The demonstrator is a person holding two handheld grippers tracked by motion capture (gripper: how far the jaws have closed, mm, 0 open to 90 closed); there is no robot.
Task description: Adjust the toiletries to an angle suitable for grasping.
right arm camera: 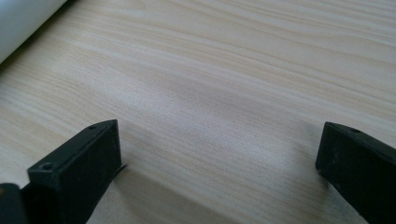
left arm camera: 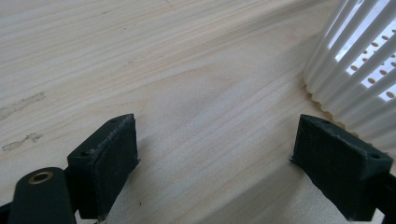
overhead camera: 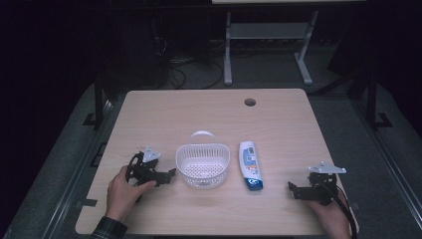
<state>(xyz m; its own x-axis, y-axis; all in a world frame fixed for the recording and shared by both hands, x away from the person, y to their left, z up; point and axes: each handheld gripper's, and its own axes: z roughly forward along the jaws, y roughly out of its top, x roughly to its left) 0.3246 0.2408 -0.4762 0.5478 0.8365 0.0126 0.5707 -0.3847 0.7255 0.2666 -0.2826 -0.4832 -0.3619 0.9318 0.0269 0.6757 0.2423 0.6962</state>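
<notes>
Between 2 open claws, basket [overhead camera: 202, 166] stands beside tube [overhead camera: 250, 165].

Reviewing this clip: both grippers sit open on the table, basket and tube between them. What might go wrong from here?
1. The left gripper rests right beside the white basket; the basket looks light, so a nudge may slide or tip it.
2. The tube lies flat on the table, so the right gripper, jaws wide, may scrape the wood or push the tube away rather than pinch it.
3. The basket's raised handle could snag the tube on its way in.
</notes>
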